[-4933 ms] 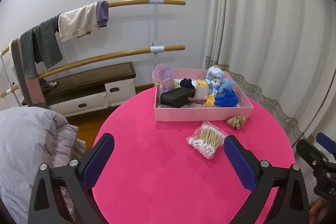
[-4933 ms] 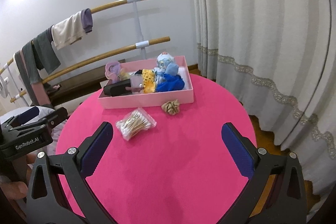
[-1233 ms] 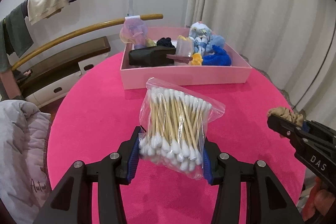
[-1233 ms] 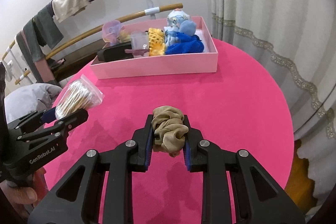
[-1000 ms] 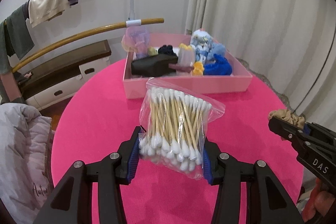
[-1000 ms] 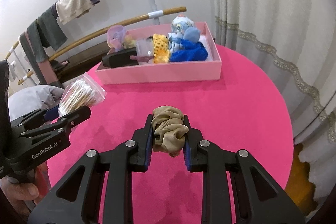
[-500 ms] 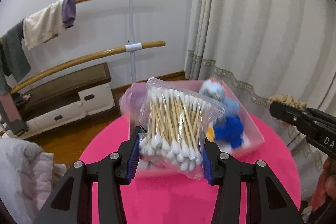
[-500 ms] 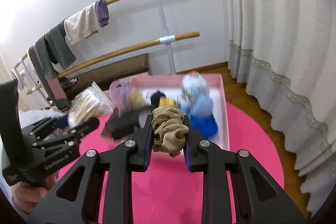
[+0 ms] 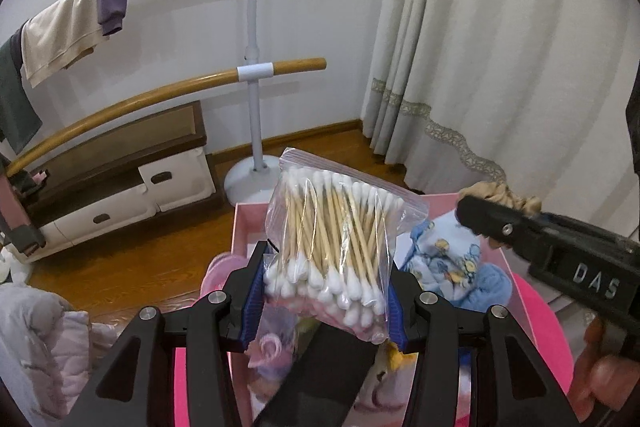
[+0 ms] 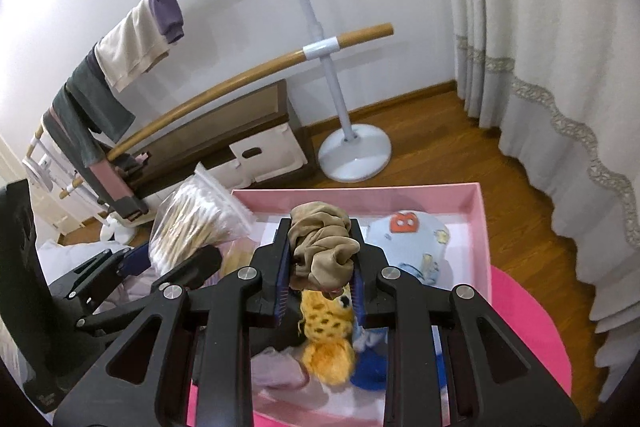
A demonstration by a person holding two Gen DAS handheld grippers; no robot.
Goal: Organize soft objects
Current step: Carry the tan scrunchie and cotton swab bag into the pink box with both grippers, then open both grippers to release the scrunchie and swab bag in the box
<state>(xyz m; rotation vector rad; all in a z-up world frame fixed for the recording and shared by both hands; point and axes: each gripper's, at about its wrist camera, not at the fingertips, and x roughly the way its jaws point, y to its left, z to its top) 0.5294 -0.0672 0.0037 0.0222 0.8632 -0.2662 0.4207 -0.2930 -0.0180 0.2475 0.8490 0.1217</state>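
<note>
The bag of swabs sits between the blue pads of the left tool, held up above the pink box. The jaws are opening slightly, but the pads press on the bag's lower end, where the white tips bunch together. In the right wrist view the same bag shows at the left, over the box's near-left corner.

The tan scrunchie is clamped in the nearly closed right tool, which hangs over the middle of the box. From the left wrist view the scrunchie pokes out beyond the right tool's black finger.

Inside the box, below the scrunchie, lie a yellow spotted plush, a pale blue cloth with an orange letter, and something deep blue. A pinkish item lies under the left tool.

The box rests on a round pink desk. Beyond it are a wooden floor, a two-bar rail with clothes draped on it, a low cabinet and a curtain.
</note>
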